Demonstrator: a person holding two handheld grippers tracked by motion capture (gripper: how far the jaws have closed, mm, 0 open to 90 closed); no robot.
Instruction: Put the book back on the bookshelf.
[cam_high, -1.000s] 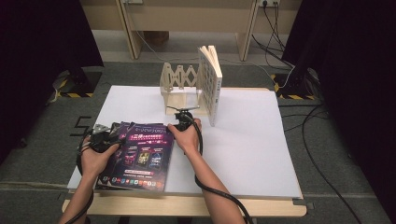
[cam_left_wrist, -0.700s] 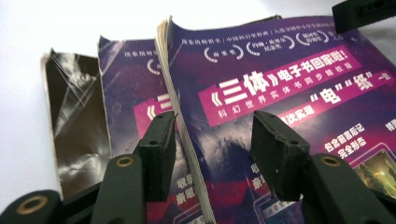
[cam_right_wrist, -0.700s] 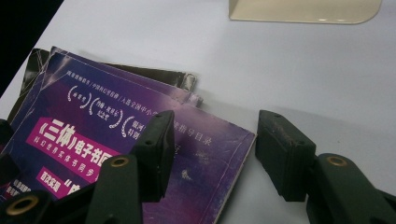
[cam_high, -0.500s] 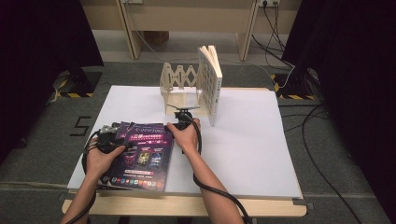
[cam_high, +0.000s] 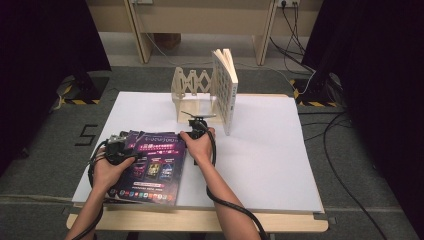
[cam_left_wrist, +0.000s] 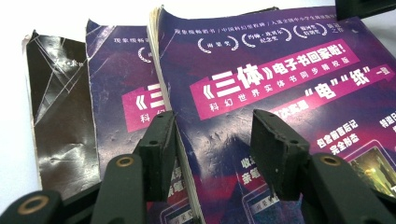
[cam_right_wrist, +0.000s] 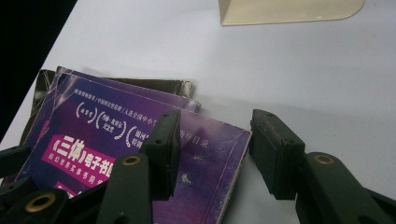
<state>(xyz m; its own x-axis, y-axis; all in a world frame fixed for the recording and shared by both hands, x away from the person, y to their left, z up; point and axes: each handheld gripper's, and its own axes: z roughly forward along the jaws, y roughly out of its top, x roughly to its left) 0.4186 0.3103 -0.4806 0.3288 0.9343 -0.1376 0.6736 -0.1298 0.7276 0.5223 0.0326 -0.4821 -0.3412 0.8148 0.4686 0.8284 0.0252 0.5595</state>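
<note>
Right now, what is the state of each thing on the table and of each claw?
Top purple book: closed, flat on a fanned stack.
Lower books: closed, flat.
Wooden rack: upright, extended.
Book in rack: standing on edge.
Left claw: open, astride the top book's edge.
Right claw: open, just been closing, astride its corner.

My left gripper (cam_high: 116, 149) sits at the book stack's (cam_high: 150, 167) left edge, my right gripper (cam_high: 192, 133) at its far right corner. Behind, the rack (cam_high: 192, 95) stands on the table (cam_high: 270, 150), a book (cam_high: 225, 90) upright at its right.
</note>
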